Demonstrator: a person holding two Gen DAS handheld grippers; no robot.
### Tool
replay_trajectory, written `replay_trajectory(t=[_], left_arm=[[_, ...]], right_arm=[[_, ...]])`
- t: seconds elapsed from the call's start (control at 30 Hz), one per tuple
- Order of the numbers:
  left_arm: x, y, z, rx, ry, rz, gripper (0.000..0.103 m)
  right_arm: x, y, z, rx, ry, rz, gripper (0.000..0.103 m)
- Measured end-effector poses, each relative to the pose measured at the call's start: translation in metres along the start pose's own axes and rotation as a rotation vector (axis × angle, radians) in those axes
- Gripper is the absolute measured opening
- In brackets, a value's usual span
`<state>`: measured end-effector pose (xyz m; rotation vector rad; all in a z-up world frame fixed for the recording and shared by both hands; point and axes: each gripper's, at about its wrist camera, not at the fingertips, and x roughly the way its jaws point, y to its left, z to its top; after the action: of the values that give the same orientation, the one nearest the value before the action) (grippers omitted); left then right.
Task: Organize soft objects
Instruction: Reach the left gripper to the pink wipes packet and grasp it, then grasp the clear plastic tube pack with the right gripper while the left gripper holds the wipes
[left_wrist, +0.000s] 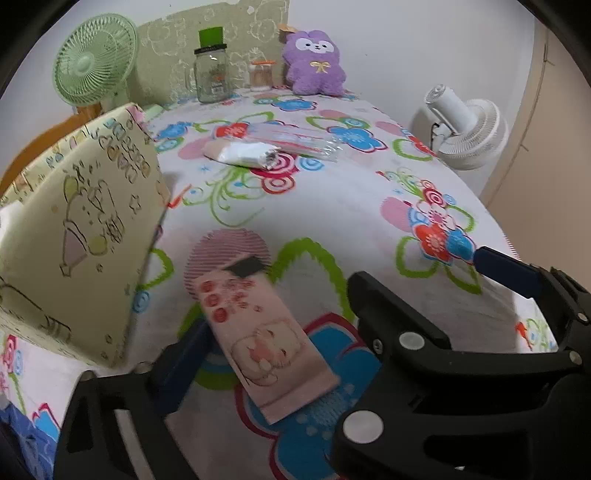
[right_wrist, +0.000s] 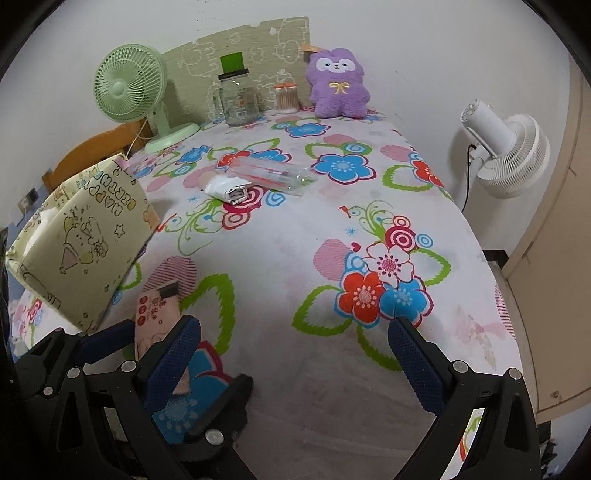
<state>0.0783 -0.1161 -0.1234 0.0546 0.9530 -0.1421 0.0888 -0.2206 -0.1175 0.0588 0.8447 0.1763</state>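
Tools: left tool (left_wrist: 340, 306) stood with jaws apart around the pink tissue pack (left_wrist: 264, 341), which lay flat on the flowered bed (left_wrist: 351, 206); its near finger looked just beside the pack. Right tool (right_wrist: 295, 360) was apart, nothing between. Cream gift bag (left_wrist: 81, 236) stood nearby; purple plush (left_wrist: 314, 62) sat far back.

Even indoor light, fisheye edges, slight blur.

Both grippers angled down, side by side.
Left gripper (left_wrist: 332, 314) and right gripper (right_wrist: 295, 347) both gape wide, pads pressing nothing.
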Motion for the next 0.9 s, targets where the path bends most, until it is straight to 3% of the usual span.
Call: replay_trajectory(t=[0.13, 0.27, 0.5, 0.9], left_arm=[[-0.001, 0.002, 0.002, -0.001, -0.009, -0.004, 0.075], [-0.004, 0.001, 0.003, 0.002, -0.013, -0.012, 0.04], [-0.001, 0.003, 0.011, -0.012, 0.01, -0.02, 0.039], [-0.006, 0.006, 0.044, -0.037, -0.033, 0.008, 0.039]], right_arm=[[0.004, 0.0, 0.003, 0.012, 0.003, 0.022, 0.103], [0.005, 0.003, 0.007, 0.002, -0.001, 0.033, 0.103], [0.007, 0.006, 0.015, -0.019, -0.006, 0.023, 0.103], [0.005, 0.006, 0.053, -0.072, -0.065, 0.059, 0.103]])
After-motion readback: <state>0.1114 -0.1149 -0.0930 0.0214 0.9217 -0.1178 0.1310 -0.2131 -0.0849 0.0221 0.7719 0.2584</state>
